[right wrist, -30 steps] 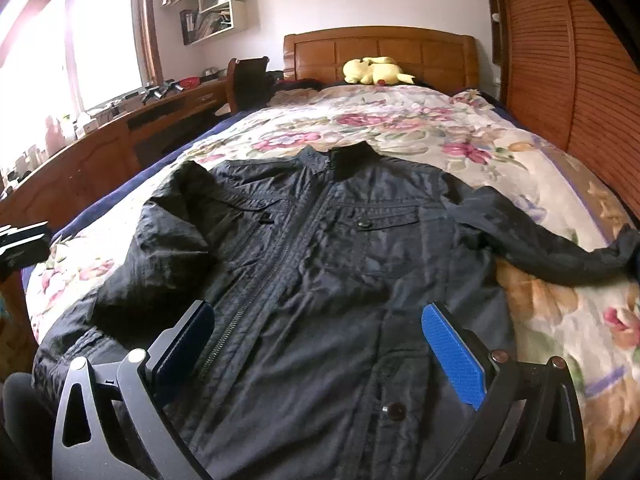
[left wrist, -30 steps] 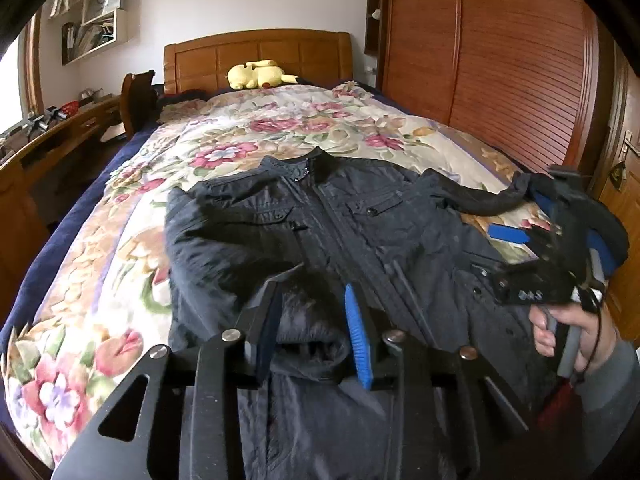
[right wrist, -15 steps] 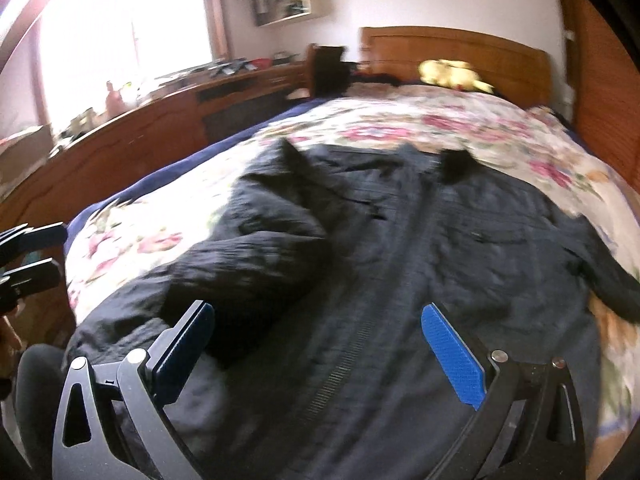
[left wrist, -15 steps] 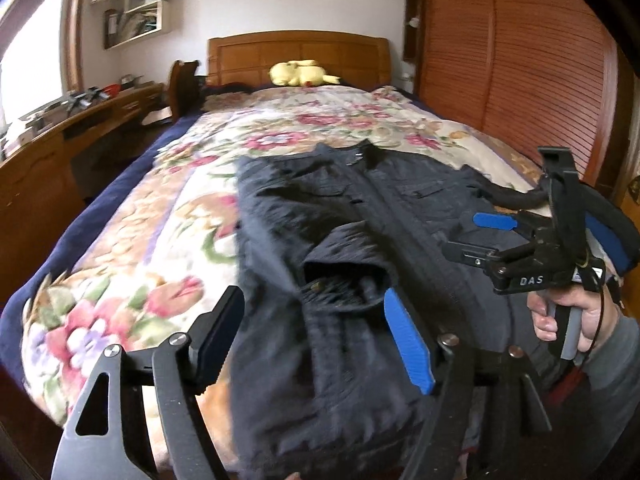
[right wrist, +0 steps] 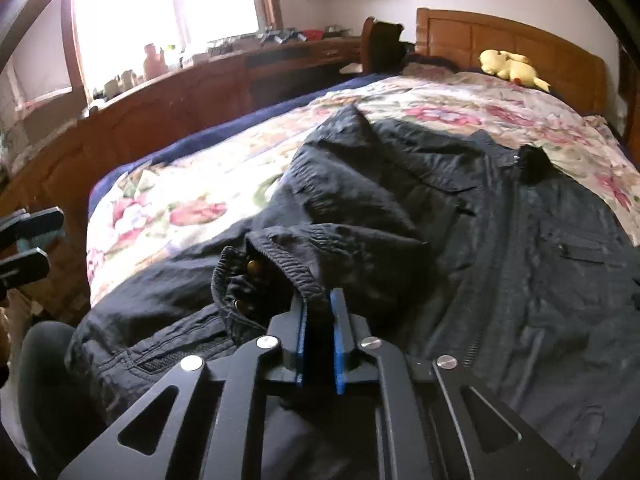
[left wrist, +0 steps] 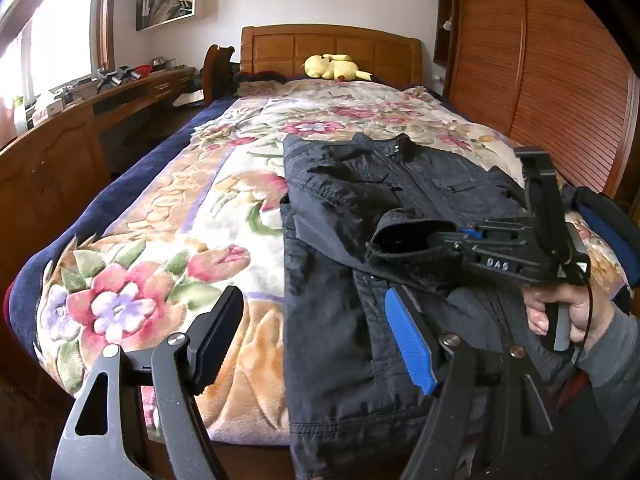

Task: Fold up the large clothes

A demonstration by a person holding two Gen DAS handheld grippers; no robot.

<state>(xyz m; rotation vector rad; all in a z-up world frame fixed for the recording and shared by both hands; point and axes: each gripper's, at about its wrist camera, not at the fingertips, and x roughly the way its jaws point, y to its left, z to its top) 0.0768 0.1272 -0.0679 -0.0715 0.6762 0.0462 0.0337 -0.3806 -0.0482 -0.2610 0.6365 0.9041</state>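
A black jacket (left wrist: 340,320) lies front up on the floral bed, its left sleeve folded across the chest. It also shows in the right wrist view (right wrist: 520,260). My right gripper (right wrist: 318,328) is shut on the sleeve cuff (right wrist: 276,264); in the left wrist view the right gripper (left wrist: 448,240) holds the cuff (left wrist: 400,236) over the jacket's middle. My left gripper (left wrist: 312,340) is open and empty, above the jacket's lower left edge near the foot of the bed. The jacket's right sleeve is hidden behind the right gripper.
The floral blanket (left wrist: 180,240) covers the bed. A yellow plush toy (left wrist: 332,67) lies by the wooden headboard (left wrist: 332,46). A long wooden desk (left wrist: 80,128) runs along the left side. A wooden wardrobe wall (left wrist: 560,80) stands on the right.
My left gripper let go of the sleeve cuff, opened and drew back left. My right gripper swung left and shut on the cuff lying on the jacket.
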